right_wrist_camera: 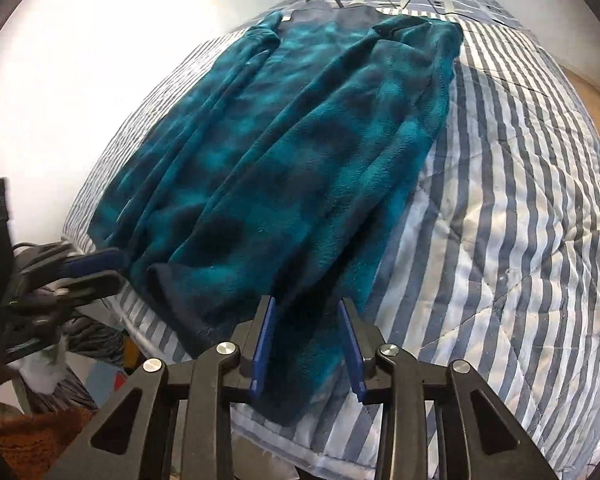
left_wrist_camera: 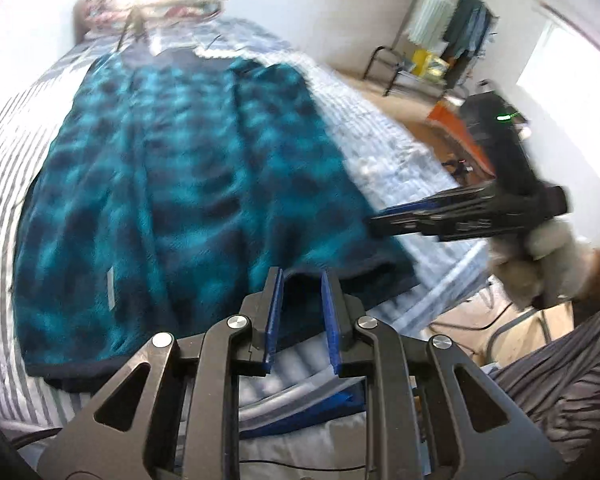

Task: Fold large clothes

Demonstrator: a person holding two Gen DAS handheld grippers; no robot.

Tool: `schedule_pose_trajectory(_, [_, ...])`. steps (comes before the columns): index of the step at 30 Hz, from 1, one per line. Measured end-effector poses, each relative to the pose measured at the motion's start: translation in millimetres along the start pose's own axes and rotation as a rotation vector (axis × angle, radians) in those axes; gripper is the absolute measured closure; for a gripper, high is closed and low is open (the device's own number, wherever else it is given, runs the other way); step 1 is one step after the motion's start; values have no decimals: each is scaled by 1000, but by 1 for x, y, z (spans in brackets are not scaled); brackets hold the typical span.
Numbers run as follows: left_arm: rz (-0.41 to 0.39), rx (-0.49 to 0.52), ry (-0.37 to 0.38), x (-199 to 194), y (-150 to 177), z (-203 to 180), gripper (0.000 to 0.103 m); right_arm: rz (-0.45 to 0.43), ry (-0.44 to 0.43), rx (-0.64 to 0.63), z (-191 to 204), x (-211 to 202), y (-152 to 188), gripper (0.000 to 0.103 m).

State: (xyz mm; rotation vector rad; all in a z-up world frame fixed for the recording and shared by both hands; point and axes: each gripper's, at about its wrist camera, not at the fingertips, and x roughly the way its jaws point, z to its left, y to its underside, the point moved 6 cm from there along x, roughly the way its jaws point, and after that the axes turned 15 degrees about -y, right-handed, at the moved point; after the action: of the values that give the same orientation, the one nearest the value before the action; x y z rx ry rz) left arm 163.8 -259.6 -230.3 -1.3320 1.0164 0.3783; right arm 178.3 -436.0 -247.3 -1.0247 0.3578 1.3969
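A teal and dark plaid fleece garment (left_wrist_camera: 180, 160) (right_wrist_camera: 300, 160) lies lengthwise on the striped bed quilt (left_wrist_camera: 380, 152) (right_wrist_camera: 500, 200), its sides folded in and its dark-trimmed hem at the near edge. My left gripper (left_wrist_camera: 302, 280) hovers just over the hem, open, the blue pads apart and not pressing the cloth. In the right wrist view my right gripper (right_wrist_camera: 307, 308) stands open over the hem's right corner, with fabric lying under the gap. Each gripper shows in the other's view: the right gripper (left_wrist_camera: 380, 218) in a gloved hand (left_wrist_camera: 540, 256), the left gripper (right_wrist_camera: 118, 269) at the hem's left end.
Pillows (left_wrist_camera: 148, 4) lie at the bed's head with a thin cable beside them. A chair (left_wrist_camera: 388, 64) and a clothes rack (left_wrist_camera: 460, 28) stand on the wooden floor beyond the bed's right side. A person's grey striped clothing (left_wrist_camera: 560, 380) fills the lower right.
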Motion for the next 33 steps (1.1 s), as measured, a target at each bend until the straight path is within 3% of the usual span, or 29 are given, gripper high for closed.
schedule_pose_trajectory(2, [-4, 26, 26, 4, -7, -17, 85, -44, -28, 72, -13, -7, -2, 62])
schedule_pose_trajectory(4, [20, 40, 56, 16, -11, -34, 84, -71, -20, 109, -25, -14, -2, 61])
schedule_pose_trajectory(5, [45, 52, 81, 25, -12, -45, 79, -81, -13, 117, -29, -18, -1, 61])
schedule_pose_trajectory(6, [71, 66, 98, 35, -11, -56, 66, -91, -7, 122, -32, -23, 1, 61])
schedule_pose_trajectory(8, [120, 62, 117, 53, -7, -69, 58, -115, -2, 131, -37, -33, 1, 61])
schedule_pose_trajectory(10, [181, 26, 119, 72, -2, -75, 58, -146, 4, 134, -42, -47, 1, 60])
schedule_pose_trajectory(12, [236, -22, 148, 87, 4, -81, 45, -168, 13, 140, -48, -56, -2, 59])
schedule_pose_trajectory(19, [212, 11, 72, 83, 6, -102, 31, -208, 25, 145, -62, -78, -14, 58])
schedule_pose_trajectory(22, [218, 83, -19, 94, 10, -112, 28, -239, -6, 145, -67, -82, -31, 44])
schedule_pose_trajectory(25, [208, 69, -83, 102, 9, -110, 40, -283, -3, 138, -70, -84, -50, 43])
schedule_pose_trajectory(28, [191, 62, -98, 101, 5, -107, 60, -288, 1, 122, -72, -80, -67, 43])
schedule_pose_trajectory(30, [188, 50, -74, 98, 2, -103, 80, -281, -7, 134, -78, -74, -82, 43])
schedule_pose_trajectory(33, [201, 7, -23, 92, -3, -92, 89, -270, -12, 155, -87, -62, -101, 42])
